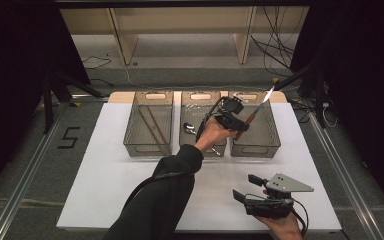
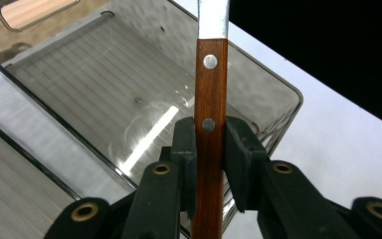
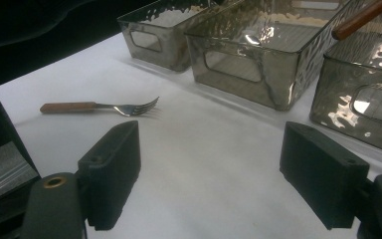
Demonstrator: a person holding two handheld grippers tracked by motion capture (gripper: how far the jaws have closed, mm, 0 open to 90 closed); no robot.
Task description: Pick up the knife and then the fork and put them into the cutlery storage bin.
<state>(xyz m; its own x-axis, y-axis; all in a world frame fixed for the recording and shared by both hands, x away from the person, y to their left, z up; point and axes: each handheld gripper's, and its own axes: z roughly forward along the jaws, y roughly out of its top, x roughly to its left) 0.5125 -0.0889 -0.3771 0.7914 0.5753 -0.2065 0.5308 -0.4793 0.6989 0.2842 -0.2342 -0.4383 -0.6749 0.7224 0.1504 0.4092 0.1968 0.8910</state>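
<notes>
The left tool point(image 2: 210, 149) is clamped on the wooden-handled table knife point(image 2: 211, 89), its black pads squeezing the brown riveted handle low down so the steel blade points out ahead of it. In the high view that same left tool point(image 1: 236, 121) hangs over the right-hand smoked clear plastic bin point(image 1: 255, 142), knife point(image 1: 254, 114) tilted, blade tip beyond the far rim. That grip near the butt looks chosen to let the blade go in first, and the bin just under the tool appears empty, so this reads as a knife about to be sorted into its own compartment.

Beside it, the middle smoked plastic bin point(image 1: 215, 150) holds a metal spoon point(image 1: 190, 128), and the left-hand smoked plastic bin point(image 1: 130, 145) holds long brown sticks, perhaps chopsticks. One kind per bin, it seems.

The right tool point(image 1: 245, 189) rests low over the white table point(image 1: 105, 185), well back from the bins, jaws wide apart and holding nothing. From the right gripper view, a wooden-handled fork point(image 3: 97, 106) lies flat on the table ahead of it, likely next.
</notes>
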